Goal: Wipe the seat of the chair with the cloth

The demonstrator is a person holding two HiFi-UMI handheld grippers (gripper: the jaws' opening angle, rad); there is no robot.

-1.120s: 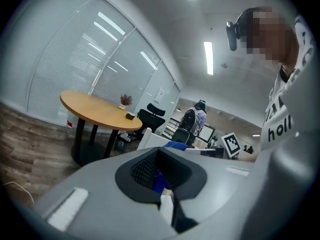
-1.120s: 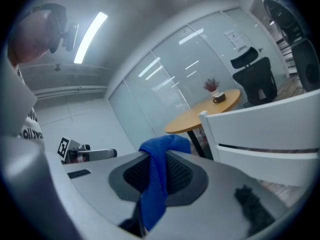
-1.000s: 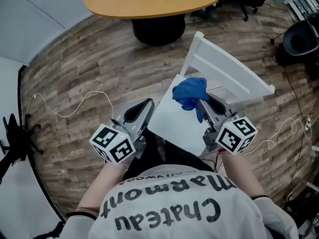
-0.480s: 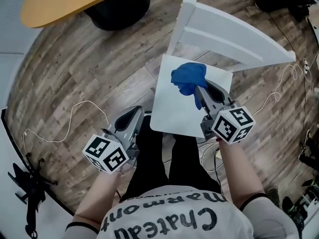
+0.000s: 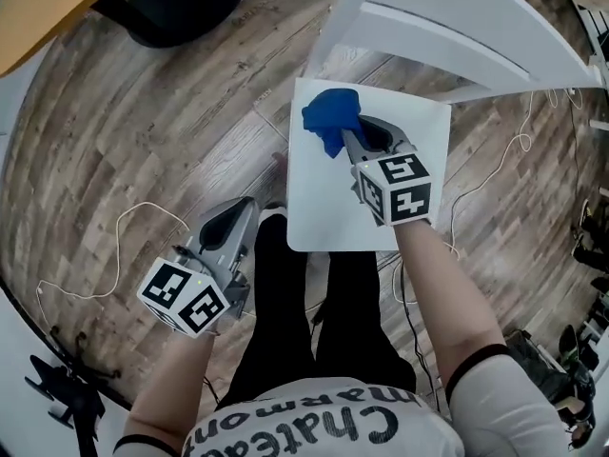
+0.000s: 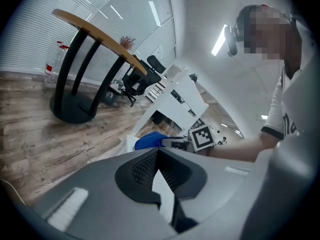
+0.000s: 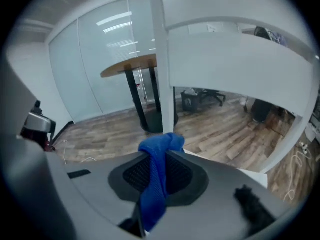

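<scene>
Right gripper (image 5: 350, 141) closed on the blue cloth (image 5: 328, 114), fabric pinched between both jaws and trailing down through them in the right gripper view. Cloth bunched into a loose wad ahead of the jaw tips, lying at the far left corner of the white seat (image 5: 324, 208), apparently in contact with it, just short of the backrest (image 5: 447, 27).

Long axis of that gripper slanted across the seat, from near right up to far left. Nearly all of the bare seat therefore behind and to the right of the wad, toward the person. Judged step: start of a stroke, with little of the surface covered. Likely next: draw the wad back toward the body or sweep it rightward along the backrest, pressing down so that it spreads instead of rolling.

Left gripper (image 5: 240, 215) shut and empty, off the seat, low over the wooden floor (image 5: 143, 141) beside the person's legs (image 5: 295, 303) in black trousers, well apart from the cloth. Right one plainly the nearer and the only one engaged. White cable (image 5: 124, 246) looped on the floor further left, clear of the chair.
</scene>
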